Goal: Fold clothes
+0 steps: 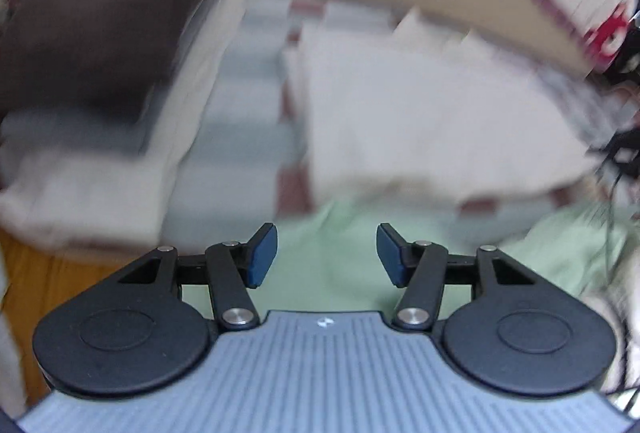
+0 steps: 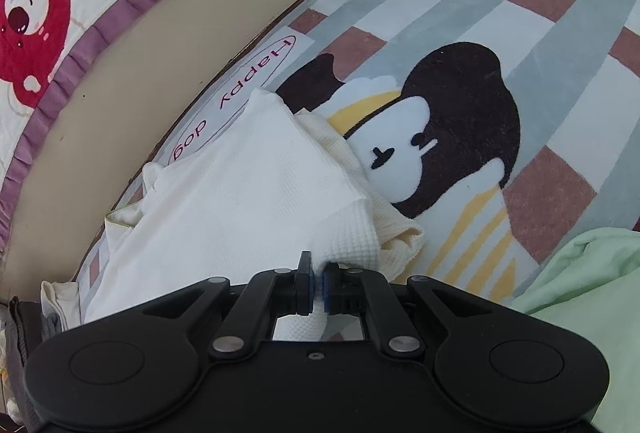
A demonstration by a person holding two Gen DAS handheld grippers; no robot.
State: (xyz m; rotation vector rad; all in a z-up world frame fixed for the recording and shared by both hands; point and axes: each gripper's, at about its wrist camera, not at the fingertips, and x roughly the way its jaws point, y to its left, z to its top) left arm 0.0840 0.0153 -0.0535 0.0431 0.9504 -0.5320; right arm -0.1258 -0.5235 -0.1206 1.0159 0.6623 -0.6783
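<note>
White waffle garment point(image 2: 248, 189) pinched in right gripper point(image 2: 317, 287) jaws, on rug point(image 2: 560, 33).

White garment point(image 2: 248, 185) and green cloth point(image 2: 592, 273) on checked rug point(image 2: 560, 45).

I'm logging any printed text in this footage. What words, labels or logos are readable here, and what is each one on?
"Happy dog": red letters inside a red oval, seen upside down, on the checked plush blanket with the cartoon dog; the white waffle-knit garment partly covers the oval.
Small white logo on the left gripper body: a symbol only, no readable letters.
Nothing else legible.
</note>
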